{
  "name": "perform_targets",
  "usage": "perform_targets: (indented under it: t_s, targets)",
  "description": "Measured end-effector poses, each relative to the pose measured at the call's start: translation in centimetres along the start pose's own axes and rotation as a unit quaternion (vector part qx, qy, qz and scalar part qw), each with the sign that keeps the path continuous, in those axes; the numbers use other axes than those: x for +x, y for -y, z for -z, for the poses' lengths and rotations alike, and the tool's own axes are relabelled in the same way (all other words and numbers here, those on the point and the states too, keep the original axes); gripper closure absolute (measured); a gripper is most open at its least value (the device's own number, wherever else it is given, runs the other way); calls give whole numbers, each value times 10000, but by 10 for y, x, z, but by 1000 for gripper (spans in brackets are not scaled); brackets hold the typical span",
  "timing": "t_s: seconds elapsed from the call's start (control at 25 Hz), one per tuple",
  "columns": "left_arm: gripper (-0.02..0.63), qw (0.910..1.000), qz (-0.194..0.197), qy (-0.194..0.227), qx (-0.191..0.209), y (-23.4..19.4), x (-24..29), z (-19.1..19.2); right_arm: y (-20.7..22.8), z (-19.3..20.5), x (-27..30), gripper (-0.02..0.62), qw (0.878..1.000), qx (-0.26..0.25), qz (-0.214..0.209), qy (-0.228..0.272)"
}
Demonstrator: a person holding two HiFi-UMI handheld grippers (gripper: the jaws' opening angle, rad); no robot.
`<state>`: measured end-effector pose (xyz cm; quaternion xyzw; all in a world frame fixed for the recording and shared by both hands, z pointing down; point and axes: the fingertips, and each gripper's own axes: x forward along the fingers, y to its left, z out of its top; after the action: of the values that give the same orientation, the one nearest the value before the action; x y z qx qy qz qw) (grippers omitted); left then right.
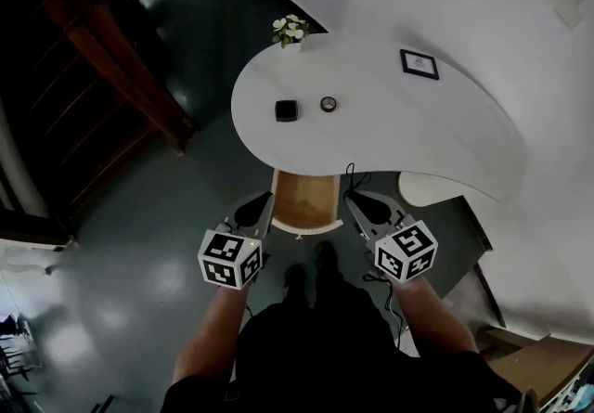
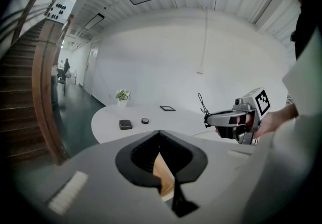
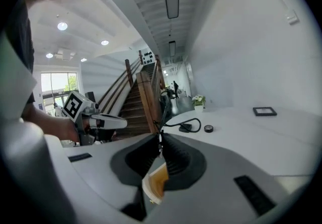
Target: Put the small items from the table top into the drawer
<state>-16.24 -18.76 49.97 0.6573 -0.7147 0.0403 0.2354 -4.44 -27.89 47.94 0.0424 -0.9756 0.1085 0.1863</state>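
Observation:
On the white curved table (image 1: 390, 137) lie a small black square item (image 1: 286, 110) and a small round black item (image 1: 328, 104). Below the table's near edge an open wooden drawer (image 1: 304, 201) stands out; nothing shows inside it. My left gripper (image 1: 252, 211) hangs at the drawer's left and my right gripper (image 1: 366, 206) at its right, both short of the table. Both are shut with nothing between the jaws. The left gripper view shows the square item (image 2: 125, 125), the round item (image 2: 145, 121) and the right gripper (image 2: 216, 117) ahead.
A black picture frame (image 1: 419, 64) lies at the table's far right. A small pot of white flowers (image 1: 290, 30) stands at its far edge. A wooden staircase (image 1: 111, 77) rises on the left. A lower white shelf (image 1: 432, 187) sits right of the drawer.

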Motion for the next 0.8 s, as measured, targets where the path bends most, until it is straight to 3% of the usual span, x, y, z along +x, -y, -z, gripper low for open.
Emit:
perform_targets:
  t_s: [0.44,0.8]
  targets:
    - [595,9984,-358,-305,-305,-26,15,45,-5,58,56,558,9914,-588,-723,-914]
    - [595,9973,-319,-340,-567,-40,33,83,-12,119,94,558,9702,-1217,-1030,-1827]
